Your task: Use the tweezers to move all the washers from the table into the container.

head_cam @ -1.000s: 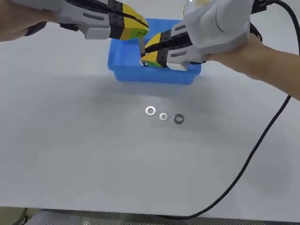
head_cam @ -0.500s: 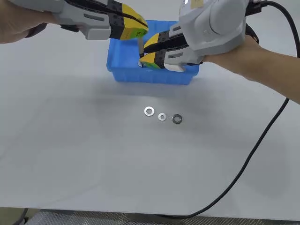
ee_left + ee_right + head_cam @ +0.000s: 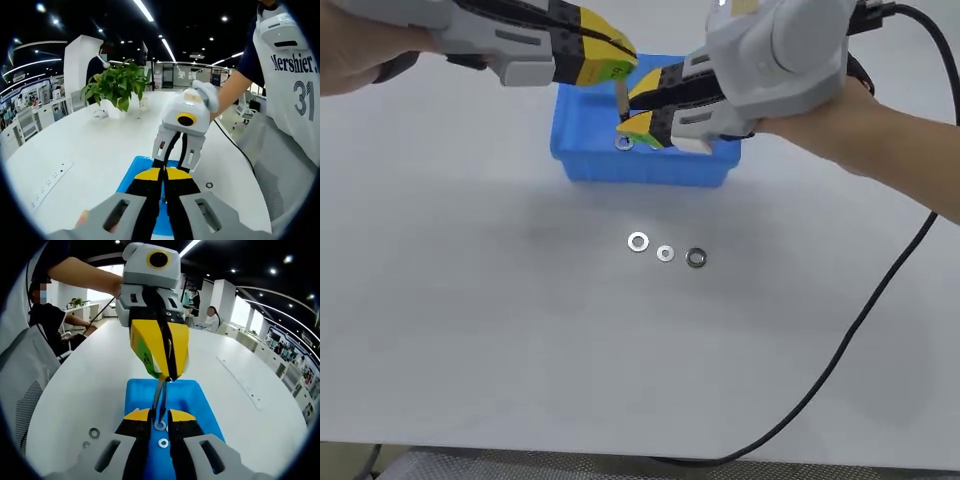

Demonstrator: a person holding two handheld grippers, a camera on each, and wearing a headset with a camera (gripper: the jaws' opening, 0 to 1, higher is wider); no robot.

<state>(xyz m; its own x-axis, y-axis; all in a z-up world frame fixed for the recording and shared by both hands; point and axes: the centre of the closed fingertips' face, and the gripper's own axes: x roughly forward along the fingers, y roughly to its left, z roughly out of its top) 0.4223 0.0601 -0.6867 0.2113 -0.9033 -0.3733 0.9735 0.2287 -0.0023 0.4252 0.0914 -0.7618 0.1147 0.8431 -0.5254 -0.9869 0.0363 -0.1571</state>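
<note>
The left gripper [image 3: 617,64] is clamped shut on the top end of the tweezers [image 3: 622,100] and hangs them point-down over the blue container [image 3: 582,160], probably so that whatever they let go falls inside the walls rather than onto the table [image 3: 470,300]. The right gripper [image 3: 636,116] comes in from the opposite side with its jaws closed against the 2 legs of the tweezers lower down. That squeeze appears to be what keeps the points pinched on a washer [image 3: 160,426], which sits at the very tip, just above the container floor. A second washer [image 3: 163,442] lies flat on that floor beside it, so the job looks partly done. 3 washers wait in a short row on the table in front of the container, well apart from it: a bright one [image 3: 638,241], a smaller one [image 3: 665,253] and a darker one [image 3: 696,258]. Easing the right jaws apart would likely drop the pinched one. A black cable [image 3: 860,320] trails across the table on the right, clear of the work.
</note>
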